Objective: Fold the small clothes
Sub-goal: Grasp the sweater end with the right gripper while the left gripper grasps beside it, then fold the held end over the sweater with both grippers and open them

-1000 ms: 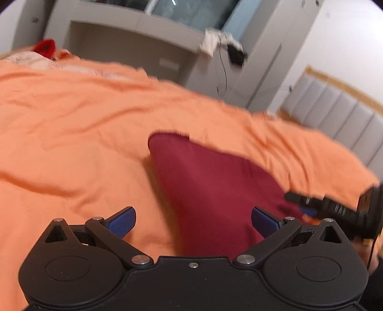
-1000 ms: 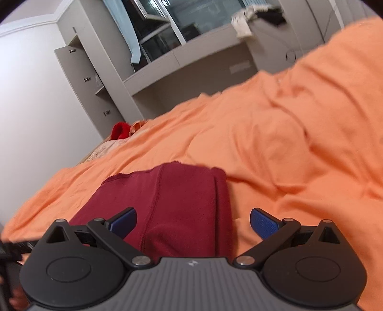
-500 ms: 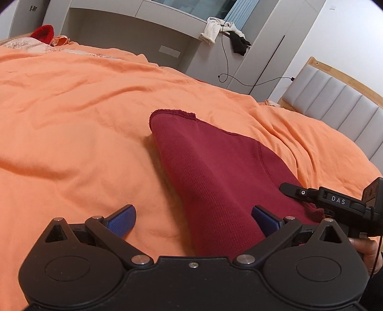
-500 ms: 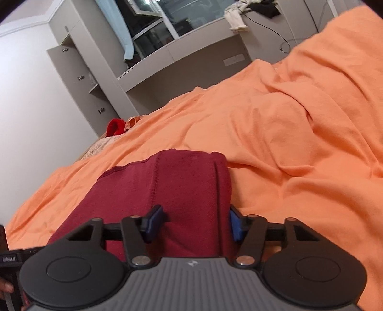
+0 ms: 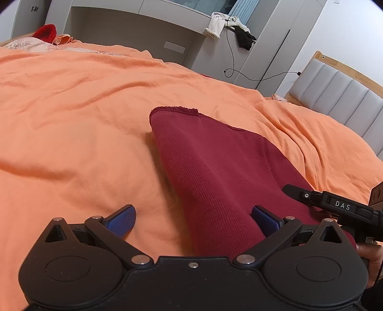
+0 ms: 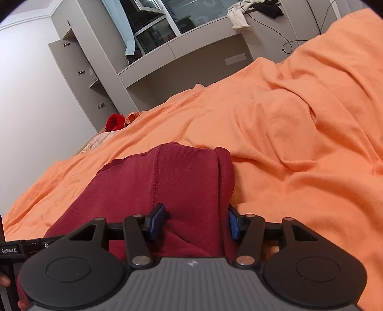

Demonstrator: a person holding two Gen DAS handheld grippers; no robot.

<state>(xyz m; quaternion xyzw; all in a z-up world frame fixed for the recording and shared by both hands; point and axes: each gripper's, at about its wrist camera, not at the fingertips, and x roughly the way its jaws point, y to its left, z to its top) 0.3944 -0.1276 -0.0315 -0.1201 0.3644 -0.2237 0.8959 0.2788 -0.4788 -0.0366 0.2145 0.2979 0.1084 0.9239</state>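
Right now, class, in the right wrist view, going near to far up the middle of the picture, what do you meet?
Right gripper shut on the maroon garment → orange bedspread → grey desk → window.

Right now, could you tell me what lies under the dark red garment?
The dark red garment lies on the orange bedspread, which shows all round it. Whatever is beneath the cloth itself is covered. The right gripper pinches its near folded edge.
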